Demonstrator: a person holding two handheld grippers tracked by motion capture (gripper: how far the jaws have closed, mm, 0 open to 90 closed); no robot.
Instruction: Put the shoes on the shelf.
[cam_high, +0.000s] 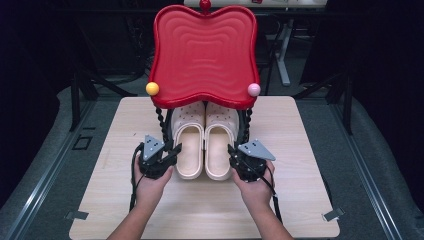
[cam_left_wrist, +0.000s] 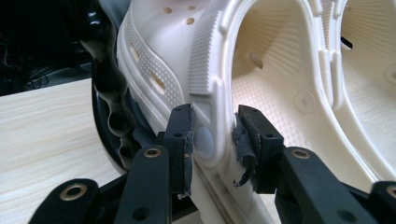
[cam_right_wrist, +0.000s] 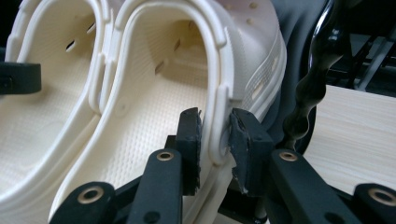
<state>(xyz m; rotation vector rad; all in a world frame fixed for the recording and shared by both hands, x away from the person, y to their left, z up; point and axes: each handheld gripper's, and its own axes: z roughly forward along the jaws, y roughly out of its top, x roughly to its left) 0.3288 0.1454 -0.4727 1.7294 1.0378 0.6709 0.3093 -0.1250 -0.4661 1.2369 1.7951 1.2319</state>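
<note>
A pair of cream clogs stands side by side under a red tray (cam_high: 204, 50) on a small rack, heels toward me. My left gripper (cam_high: 159, 154) straddles the outer side wall of the left clog (cam_high: 189, 150). In the left gripper view the pads (cam_left_wrist: 181, 135) sit against that wall by the strap rivet, the gripper (cam_left_wrist: 212, 140) shut on the left clog (cam_left_wrist: 163, 56). My right gripper (cam_high: 244, 157) holds the outer wall of the right clog (cam_high: 219, 150) the same way. In the right gripper view, the gripper (cam_right_wrist: 215, 140) is shut on the right clog's (cam_right_wrist: 154, 84) rim.
The rack's black twisted legs (cam_high: 160, 122) (cam_high: 246, 120) stand close outside each clog, right beside the jaws (cam_left_wrist: 109, 84) (cam_right_wrist: 317, 70). Yellow (cam_high: 152, 88) and pink (cam_high: 254, 89) balls cap the tray's front corners. The light wooden table (cam_high: 125, 200) has bare room in front and at both sides.
</note>
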